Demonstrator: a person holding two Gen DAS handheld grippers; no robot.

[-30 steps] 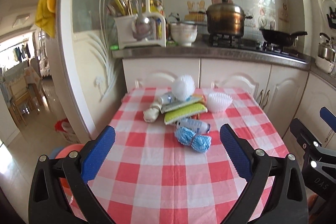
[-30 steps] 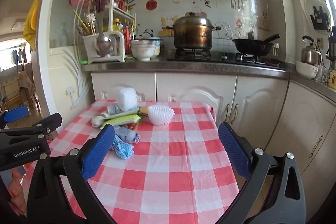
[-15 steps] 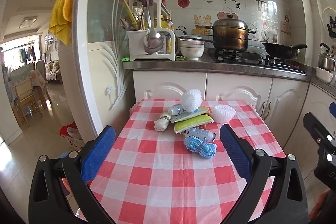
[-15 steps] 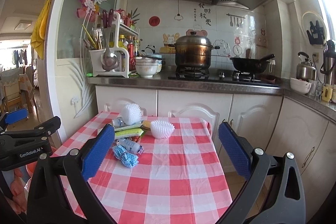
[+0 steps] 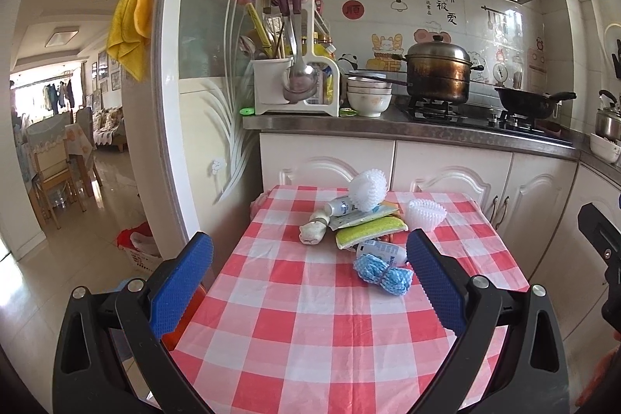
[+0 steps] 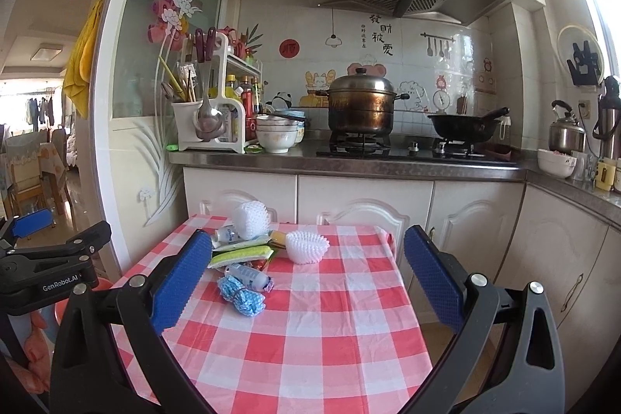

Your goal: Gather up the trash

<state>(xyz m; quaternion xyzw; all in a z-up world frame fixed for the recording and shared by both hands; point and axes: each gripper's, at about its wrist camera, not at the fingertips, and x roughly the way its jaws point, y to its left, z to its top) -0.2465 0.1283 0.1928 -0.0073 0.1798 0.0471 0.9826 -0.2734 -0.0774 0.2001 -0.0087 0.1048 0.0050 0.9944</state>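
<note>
Both grippers hover level above the near end of the checked table [image 5: 295, 328], pointing toward the kitchen counter [image 6: 349, 163]. The left gripper [image 5: 310, 282] and right gripper [image 6: 308, 274] each have blue fingers spread wide, holding nothing. The trash pile [image 5: 365, 224] lies farther along the table, ahead of the fingertips; nearest is a blue net bundle [image 5: 382, 274], untouched.

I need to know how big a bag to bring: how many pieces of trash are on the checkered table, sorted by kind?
White foam fruit nets: 2
Small labelled bottles or tubes: 2
Flat wrappers or packets, green one topmost: at least 2
Blue mesh bundle: 1
Crumpled beige wad: 1
Total: 8 or more; the pile overlaps.
</note>
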